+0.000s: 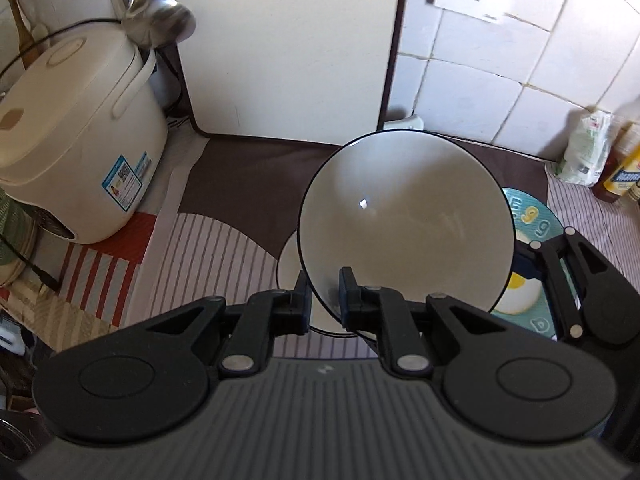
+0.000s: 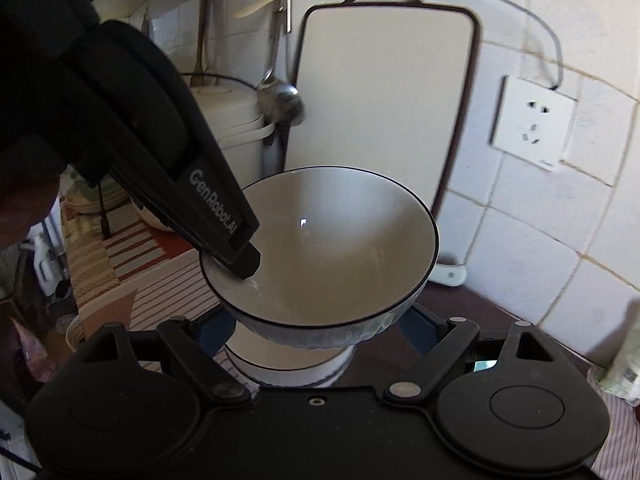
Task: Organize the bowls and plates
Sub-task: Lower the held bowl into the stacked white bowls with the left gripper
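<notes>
Left gripper [image 1: 324, 292] clenched on bowl [image 1: 404, 220] rim; right gripper [image 2: 316, 332] spread wide beneath bowl, not gripping.

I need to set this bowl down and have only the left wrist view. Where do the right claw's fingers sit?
Observer: The right claw straddles the bowl below its rim, with one blue-padded finger on each side. I cannot tell whether they press on it.
Operator: What is that white shape beneath it?
Observer: A lower bowl, dark-rimmed and upright, almost straight under the held one.
Operator: Does anything hang above the cooker besides the ladle?
Observer: Yes, a pale paddle hangs on the wall, higher than the ladle.
</notes>
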### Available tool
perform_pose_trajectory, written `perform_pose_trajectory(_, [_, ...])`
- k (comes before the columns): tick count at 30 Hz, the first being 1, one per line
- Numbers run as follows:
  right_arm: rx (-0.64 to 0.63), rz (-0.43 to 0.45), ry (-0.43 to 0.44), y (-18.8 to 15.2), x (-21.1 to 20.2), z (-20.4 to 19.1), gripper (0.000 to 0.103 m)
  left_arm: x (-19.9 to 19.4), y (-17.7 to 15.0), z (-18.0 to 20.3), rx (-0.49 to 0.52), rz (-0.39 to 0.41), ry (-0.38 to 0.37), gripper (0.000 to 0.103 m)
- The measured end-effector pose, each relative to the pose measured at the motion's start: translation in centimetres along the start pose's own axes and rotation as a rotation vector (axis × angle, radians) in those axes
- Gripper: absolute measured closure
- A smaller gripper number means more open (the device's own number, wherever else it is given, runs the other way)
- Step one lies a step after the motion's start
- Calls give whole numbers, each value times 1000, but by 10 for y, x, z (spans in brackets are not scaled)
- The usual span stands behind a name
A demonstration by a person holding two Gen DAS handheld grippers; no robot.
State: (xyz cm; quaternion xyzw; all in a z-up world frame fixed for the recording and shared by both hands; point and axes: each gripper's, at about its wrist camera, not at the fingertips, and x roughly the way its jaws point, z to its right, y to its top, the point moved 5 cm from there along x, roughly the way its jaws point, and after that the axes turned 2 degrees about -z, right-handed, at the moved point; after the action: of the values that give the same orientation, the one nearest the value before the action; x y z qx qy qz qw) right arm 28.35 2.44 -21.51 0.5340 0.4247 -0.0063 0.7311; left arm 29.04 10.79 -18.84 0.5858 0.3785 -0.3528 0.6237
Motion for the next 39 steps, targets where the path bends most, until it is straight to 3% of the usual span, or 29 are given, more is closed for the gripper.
perform_pose_trajectory(6, [11, -55, 53, -2, 23, -2, 12, 20, -3, -9, -12, -33, 9, 90])
perform_pose_trajectory(18, [-14, -147, 36, -12, 52, -12, 12, 48, -8, -16, -21, -94, 11, 90])
perform_pose_trajectory(31, [-46, -194, 24, -16, 61, -18, 9, 70, -14, -24, -98, -147, -5, 86])
perform_pose_trajectory(39, [-55, -144, -34, -15, 46, -19, 8, 74, -14, -28, -139, -145, -30, 84])
